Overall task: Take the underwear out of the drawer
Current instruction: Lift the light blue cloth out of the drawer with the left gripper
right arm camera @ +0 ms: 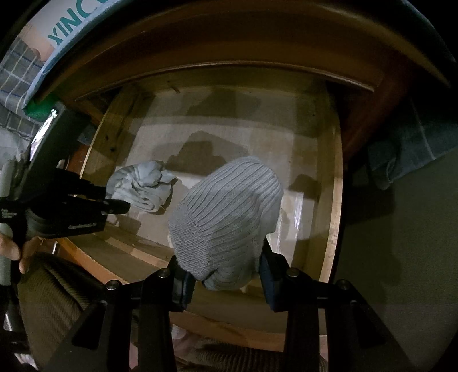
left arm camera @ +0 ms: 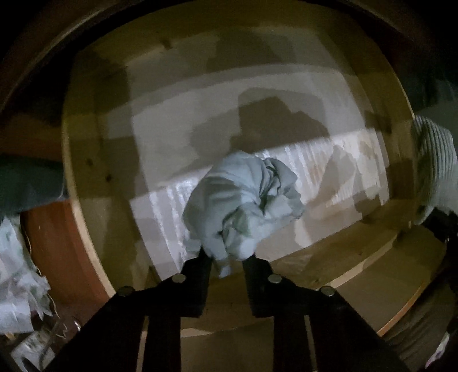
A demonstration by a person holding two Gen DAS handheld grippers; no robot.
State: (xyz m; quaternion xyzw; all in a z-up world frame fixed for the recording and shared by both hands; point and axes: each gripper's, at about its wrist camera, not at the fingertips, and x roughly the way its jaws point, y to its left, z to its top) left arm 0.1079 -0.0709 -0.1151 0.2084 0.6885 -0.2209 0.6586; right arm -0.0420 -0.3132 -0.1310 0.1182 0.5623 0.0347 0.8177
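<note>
The wooden drawer (left arm camera: 83, 171) stands open below me, its pale lined floor bare. My left gripper (left arm camera: 226, 254) points down into it and is shut on a crumpled light blue-grey piece of underwear (left arm camera: 243, 200), which hangs bunched just above the floor. From the right wrist view the same left gripper (right arm camera: 114, 200) comes in from the left, pinching that underwear (right arm camera: 143, 183). My right gripper (right arm camera: 226, 271) is shut on a grey ribbed knit garment (right arm camera: 226, 214) held over the drawer's (right arm camera: 332, 200) front half; this garment (left arm camera: 435, 166) shows at the right edge of the left wrist view.
A person's hand (right arm camera: 11, 249) holds the left tool. A printed box (right arm camera: 65, 25) sits at the upper left above the cabinet top. A dark blue cloth (right arm camera: 400, 160) hangs right of the drawer. Pale crumpled fabric (left arm camera: 17, 271) lies left of the drawer.
</note>
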